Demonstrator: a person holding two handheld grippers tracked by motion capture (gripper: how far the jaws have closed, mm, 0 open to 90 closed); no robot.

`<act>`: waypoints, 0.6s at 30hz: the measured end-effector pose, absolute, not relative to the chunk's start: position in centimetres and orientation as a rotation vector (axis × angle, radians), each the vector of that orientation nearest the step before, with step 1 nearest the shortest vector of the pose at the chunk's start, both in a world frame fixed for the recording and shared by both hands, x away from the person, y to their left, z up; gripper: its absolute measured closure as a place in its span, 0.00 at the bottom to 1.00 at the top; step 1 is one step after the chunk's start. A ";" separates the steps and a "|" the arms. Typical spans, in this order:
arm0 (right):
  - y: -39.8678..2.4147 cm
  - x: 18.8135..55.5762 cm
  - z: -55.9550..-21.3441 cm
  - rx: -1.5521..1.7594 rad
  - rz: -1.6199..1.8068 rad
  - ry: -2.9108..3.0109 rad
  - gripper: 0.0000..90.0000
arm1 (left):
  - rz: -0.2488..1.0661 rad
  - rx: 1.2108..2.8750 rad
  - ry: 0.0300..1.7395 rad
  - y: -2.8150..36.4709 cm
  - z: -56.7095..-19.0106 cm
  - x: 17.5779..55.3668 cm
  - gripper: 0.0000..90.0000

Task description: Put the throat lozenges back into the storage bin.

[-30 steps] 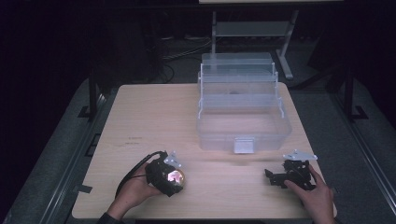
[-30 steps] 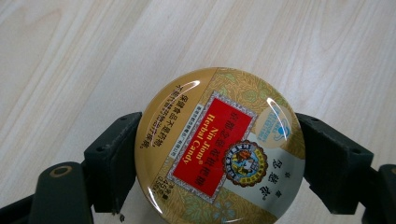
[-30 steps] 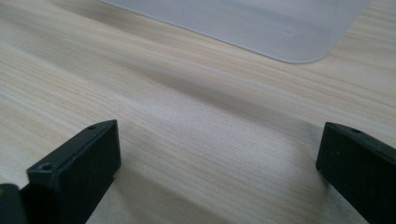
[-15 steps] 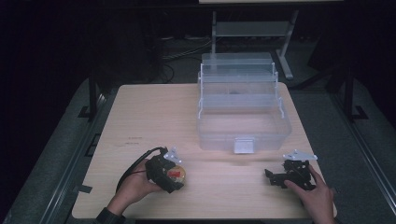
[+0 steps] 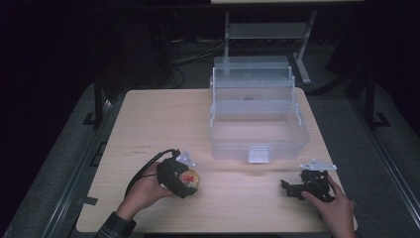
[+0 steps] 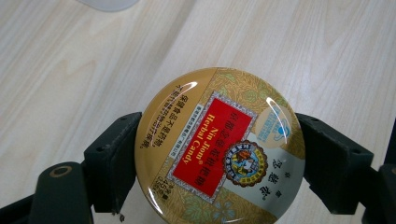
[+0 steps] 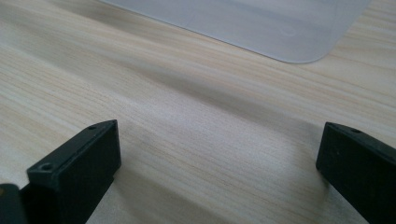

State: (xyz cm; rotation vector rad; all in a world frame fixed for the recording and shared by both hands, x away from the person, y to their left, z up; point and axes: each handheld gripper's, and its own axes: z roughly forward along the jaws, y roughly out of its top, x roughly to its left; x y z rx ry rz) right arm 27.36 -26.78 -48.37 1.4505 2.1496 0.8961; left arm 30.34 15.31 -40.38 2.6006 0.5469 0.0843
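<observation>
left tool (image 5: 187, 179) – clamped on candy tin (image 6: 219, 147) | right tool (image 5: 288, 187) – jaws apart, empty | pale wood table (image 5: 163, 124) beneath | clear box (image 5: 255, 116) ahead | dark room

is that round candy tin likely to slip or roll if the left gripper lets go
The tin looks stiff and glossy, with glare on its lid, so it may slip between the flat jaws of the left gripper. Gripped at its curved rim, it could twist. It is flat and round, so it would probably settle rather than roll.

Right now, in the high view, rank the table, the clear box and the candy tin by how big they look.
1. table
2. clear box
3. candy tin, held between the jaws of the left gripper
</observation>
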 end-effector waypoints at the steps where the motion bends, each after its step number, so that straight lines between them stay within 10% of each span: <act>1: -26.8 27.4 -48.4 1.450 0.896 2.150 0.00 | 0.084 2.601 0.547 15.3 -40.4 30.3 0.22; 18: -26.8 27.4 -48.4 1.451 0.896 2.150 0.00 | 0.106 2.591 0.522 14.2 -38.6 31.6 0.22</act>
